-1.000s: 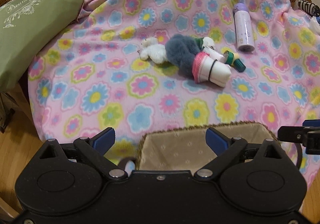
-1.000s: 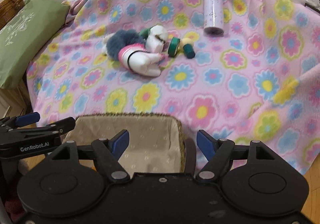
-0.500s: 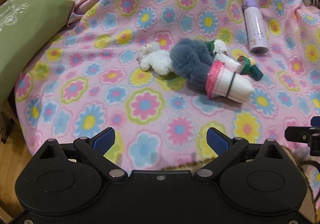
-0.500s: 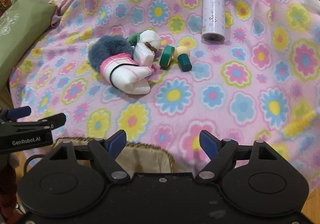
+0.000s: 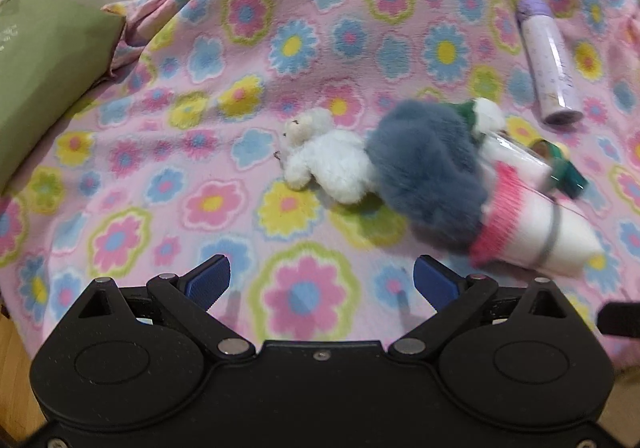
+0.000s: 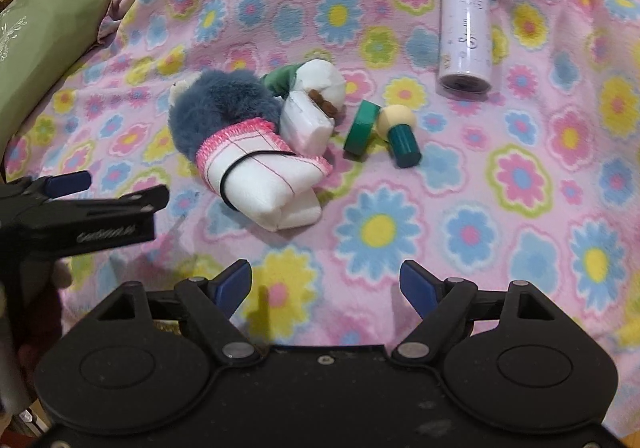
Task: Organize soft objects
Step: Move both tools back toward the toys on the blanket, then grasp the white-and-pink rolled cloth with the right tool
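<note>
Tongs both empty: our left tongs [image 5: 316, 280] gape wide, our right tongs [image 6: 326, 286] are opening, and the rolled white towel [image 6: 264, 180] lies ahead-left of the right pair, long axis diagonal, against the blue-grey plush [image 6: 222, 108], nearer our right hand.

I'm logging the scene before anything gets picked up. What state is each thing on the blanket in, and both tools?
Left tool: open, empty.
Right tool: opening, nothing between its fingers.
Purple bottle: lying on its side, cap on.
Rolled white sock: banded with a black elastic.
Grey furry toy: lying against the sock.
White plush bear: lying on its side.
Green tape roll: standing on edge.
Floral blanket: spread out, rumpled.
</note>
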`<state>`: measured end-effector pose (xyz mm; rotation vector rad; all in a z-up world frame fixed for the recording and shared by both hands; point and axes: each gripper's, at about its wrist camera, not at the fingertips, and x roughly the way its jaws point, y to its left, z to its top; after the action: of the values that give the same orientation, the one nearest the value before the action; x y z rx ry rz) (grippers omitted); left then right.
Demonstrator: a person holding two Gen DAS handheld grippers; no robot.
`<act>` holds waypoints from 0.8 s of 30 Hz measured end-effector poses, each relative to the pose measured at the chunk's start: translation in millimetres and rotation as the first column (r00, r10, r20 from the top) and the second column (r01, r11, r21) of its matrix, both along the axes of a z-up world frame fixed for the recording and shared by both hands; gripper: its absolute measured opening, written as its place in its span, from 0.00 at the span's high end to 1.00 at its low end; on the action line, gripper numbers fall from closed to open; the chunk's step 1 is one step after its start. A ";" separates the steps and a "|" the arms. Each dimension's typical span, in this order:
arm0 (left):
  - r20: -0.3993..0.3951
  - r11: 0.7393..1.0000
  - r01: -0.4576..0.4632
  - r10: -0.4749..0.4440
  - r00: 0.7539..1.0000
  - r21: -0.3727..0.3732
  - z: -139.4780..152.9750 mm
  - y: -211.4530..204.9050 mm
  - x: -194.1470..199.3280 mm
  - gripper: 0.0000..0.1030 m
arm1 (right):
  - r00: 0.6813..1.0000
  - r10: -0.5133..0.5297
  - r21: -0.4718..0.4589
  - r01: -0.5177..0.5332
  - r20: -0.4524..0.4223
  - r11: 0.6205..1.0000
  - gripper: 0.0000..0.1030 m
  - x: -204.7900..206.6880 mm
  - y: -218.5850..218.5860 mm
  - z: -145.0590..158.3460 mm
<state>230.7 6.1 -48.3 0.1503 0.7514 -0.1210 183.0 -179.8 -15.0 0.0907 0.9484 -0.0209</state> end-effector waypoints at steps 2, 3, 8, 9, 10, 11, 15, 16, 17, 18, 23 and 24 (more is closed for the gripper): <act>0.004 1.000 -0.013 0.013 1.000 -0.014 -5.1 3.8 10.9 0.07 | 1.000 -0.006 0.012 0.005 0.005 1.000 0.19 5.3 0.5 -1.0; 0.005 1.000 -0.021 0.021 1.000 -0.016 -7.2 5.1 15.5 0.07 | 1.000 -0.009 0.018 0.009 0.009 1.000 0.17 8.4 0.9 -1.1; 0.013 0.998 -0.051 0.051 0.999 -0.028 -17.7 10.9 38.1 0.07 | 0.999 -0.017 0.044 0.015 0.045 0.999 0.07 21.8 7.3 -1.2; 0.016 0.998 -0.055 0.056 0.998 -0.028 -19.7 11.2 42.1 0.06 | 0.998 -0.020 0.049 0.017 0.054 0.999 0.07 24.5 9.0 -1.3; 0.021 0.998 -0.058 0.059 0.998 -0.026 -21.9 11.6 45.6 0.04 | 0.998 -0.027 0.053 0.023 0.062 0.998 0.04 28.4 11.1 -1.9; 0.028 0.998 -0.063 0.064 0.998 -0.018 -24.8 11.7 49.3 0.03 | 0.997 -0.032 0.058 0.028 0.067 0.998 0.02 31.8 12.6 -2.7; 0.050 0.996 -0.076 0.074 0.996 0.037 -40.2 10.4 61.8 0.02 | 0.997 -0.041 0.071 0.036 0.061 0.997 0.00 47.6 20.1 -10.0; 0.067 0.998 -0.068 0.068 0.995 0.012 -41.8 13.7 60.8 0.02 | 0.998 -0.034 0.055 0.031 0.055 0.998 0.00 51.2 23.2 -12.8; 0.055 0.998 -0.068 0.068 0.996 -0.009 -42.0 16.4 62.4 0.02 | 0.998 -0.027 0.036 0.025 0.052 0.999 0.00 53.4 25.5 -15.2; 0.045 0.997 -0.067 0.068 0.997 -0.026 -41.9 19.0 64.4 0.02 | 0.999 -0.012 0.008 0.012 0.050 1.000 0.01 55.7 28.6 -18.0; 0.034 0.996 -0.065 0.067 0.997 -0.054 -43.2 21.4 65.3 0.02 | 0.997 0.066 -0.180 -0.057 0.045 0.982 0.15 66.2 33.1 -29.5; 0.036 0.997 -0.065 0.067 0.997 -0.051 -43.3 20.7 65.8 0.02 | 0.996 0.078 -0.200 -0.067 0.048 0.977 0.18 68.4 29.9 -30.7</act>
<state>296.5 26.8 -91.6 0.0800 0.7141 -0.0740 251.4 -149.9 -45.7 -0.1275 0.8889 -0.0456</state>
